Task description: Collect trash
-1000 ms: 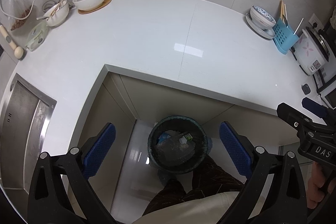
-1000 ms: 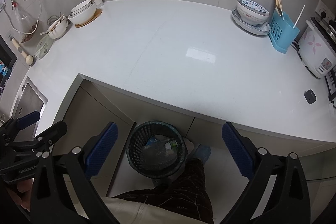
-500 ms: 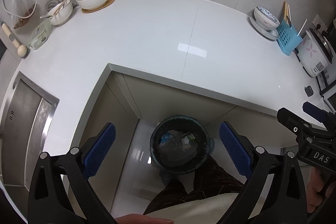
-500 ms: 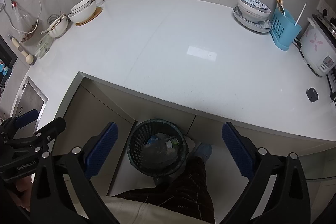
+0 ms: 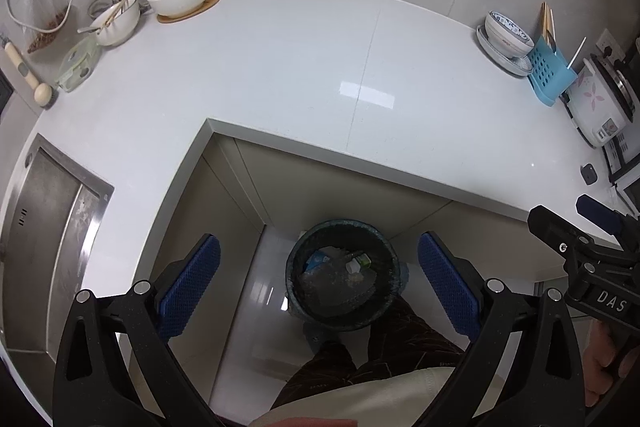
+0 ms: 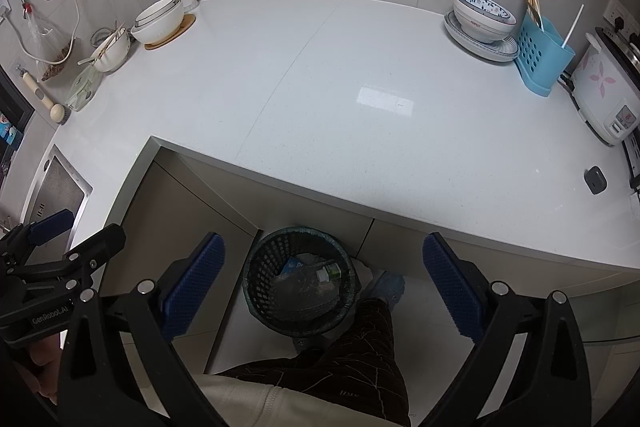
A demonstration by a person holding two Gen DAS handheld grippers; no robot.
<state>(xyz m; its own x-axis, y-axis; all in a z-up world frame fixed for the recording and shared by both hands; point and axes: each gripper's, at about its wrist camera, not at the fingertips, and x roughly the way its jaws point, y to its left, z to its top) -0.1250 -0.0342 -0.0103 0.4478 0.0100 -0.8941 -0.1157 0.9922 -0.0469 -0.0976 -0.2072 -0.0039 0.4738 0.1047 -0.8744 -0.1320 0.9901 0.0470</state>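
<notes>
A dark mesh trash bin (image 5: 343, 274) (image 6: 299, 283) stands on the floor under the counter's edge, holding wrappers, a small bottle and other trash (image 5: 340, 267) (image 6: 310, 275). My left gripper (image 5: 319, 285) hangs open high above the bin, nothing between its blue pads (image 5: 190, 285). My right gripper (image 6: 323, 285) is open and empty too, also above the bin. Each gripper shows at the edge of the other's view: the right gripper (image 5: 592, 247), the left gripper (image 6: 52, 267).
An L-shaped white counter (image 6: 340, 99) carries bowls (image 6: 158, 21) at the back left, a patterned bowl on plates (image 6: 482, 15), a blue utensil holder (image 6: 538, 55) and a rice cooker (image 6: 604, 99) at the right. A steel sink (image 5: 44, 227) lies left. A person's legs (image 6: 352, 347) stand beside the bin.
Both grippers have risen and drawn back a little, so the counter and bin look smaller. Both stay open and empty.
</notes>
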